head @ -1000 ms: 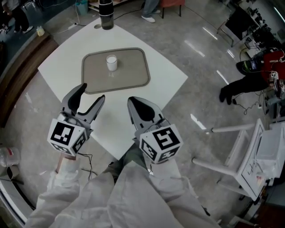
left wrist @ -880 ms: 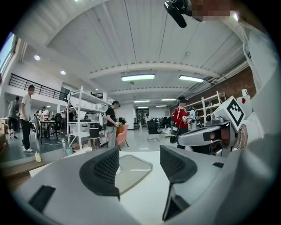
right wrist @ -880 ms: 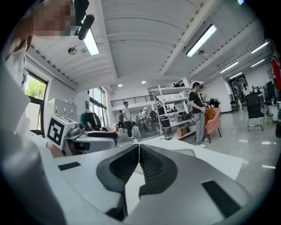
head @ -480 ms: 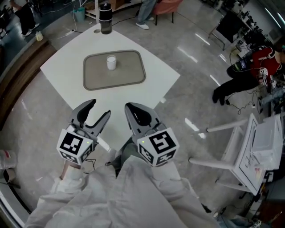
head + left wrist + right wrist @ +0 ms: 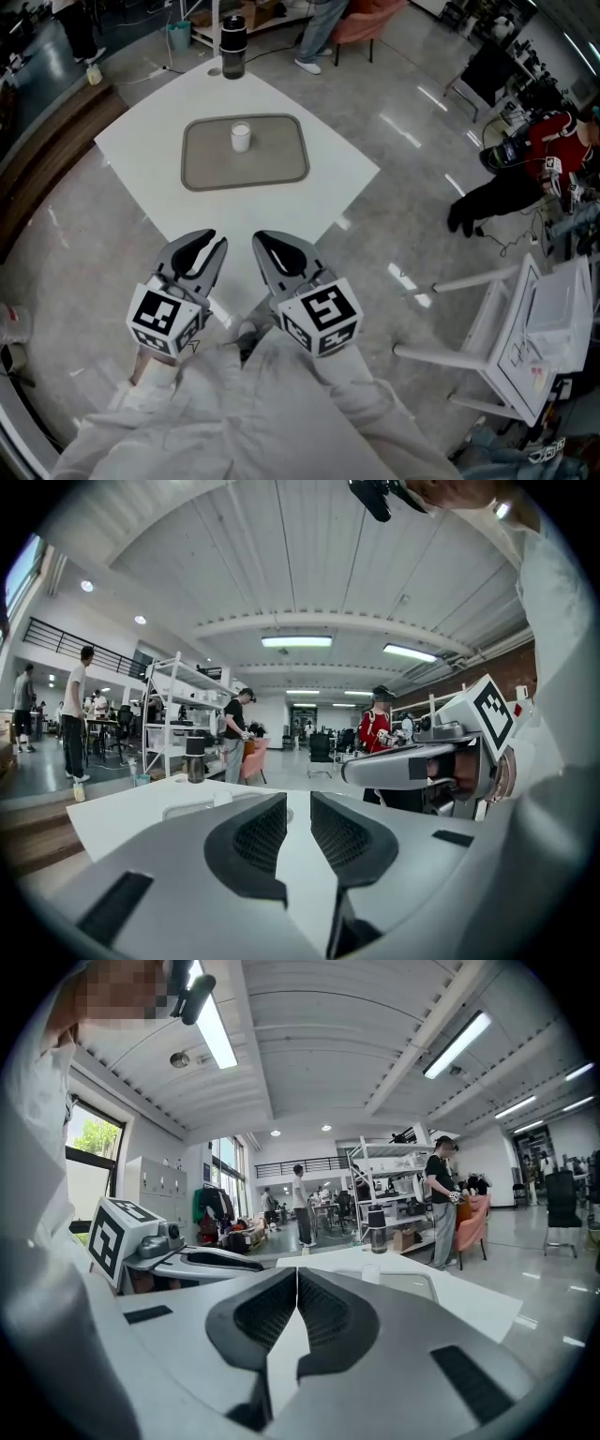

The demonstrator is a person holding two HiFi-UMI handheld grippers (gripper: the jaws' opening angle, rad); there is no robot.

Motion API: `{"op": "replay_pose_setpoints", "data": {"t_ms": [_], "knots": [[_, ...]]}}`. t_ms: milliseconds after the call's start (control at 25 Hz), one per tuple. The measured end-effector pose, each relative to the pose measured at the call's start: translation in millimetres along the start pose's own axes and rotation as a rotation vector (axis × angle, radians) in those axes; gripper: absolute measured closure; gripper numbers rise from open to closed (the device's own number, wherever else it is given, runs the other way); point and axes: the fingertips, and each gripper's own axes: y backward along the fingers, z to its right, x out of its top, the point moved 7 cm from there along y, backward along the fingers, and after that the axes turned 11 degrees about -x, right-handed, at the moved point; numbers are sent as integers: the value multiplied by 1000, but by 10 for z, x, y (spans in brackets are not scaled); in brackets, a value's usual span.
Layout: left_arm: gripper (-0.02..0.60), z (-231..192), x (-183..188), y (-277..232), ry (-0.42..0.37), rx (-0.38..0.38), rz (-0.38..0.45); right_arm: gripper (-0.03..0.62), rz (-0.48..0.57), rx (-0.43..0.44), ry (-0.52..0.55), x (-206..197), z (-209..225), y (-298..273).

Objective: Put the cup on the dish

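Head view: your small white cup (image 5: 241, 137) stands on the grey rectangular dish (image 5: 202, 169). It is probably light and rigid, so pinch its sidewall. Your left gripper (image 5: 208, 246) has just been closing to a slit with nothing between its jaws; your right gripper (image 5: 267, 246) is closed and empty.

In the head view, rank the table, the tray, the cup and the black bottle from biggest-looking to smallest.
1. table
2. tray
3. black bottle, which stands farthest away
4. cup
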Motion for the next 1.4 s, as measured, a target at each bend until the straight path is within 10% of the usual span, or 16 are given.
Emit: {"op": "replay_pose_setpoints", "data": {"t_ms": [1400], "knots": [[574, 392, -167, 9, 94, 0, -55, 582, -80, 118, 21, -193, -136, 141]]}}
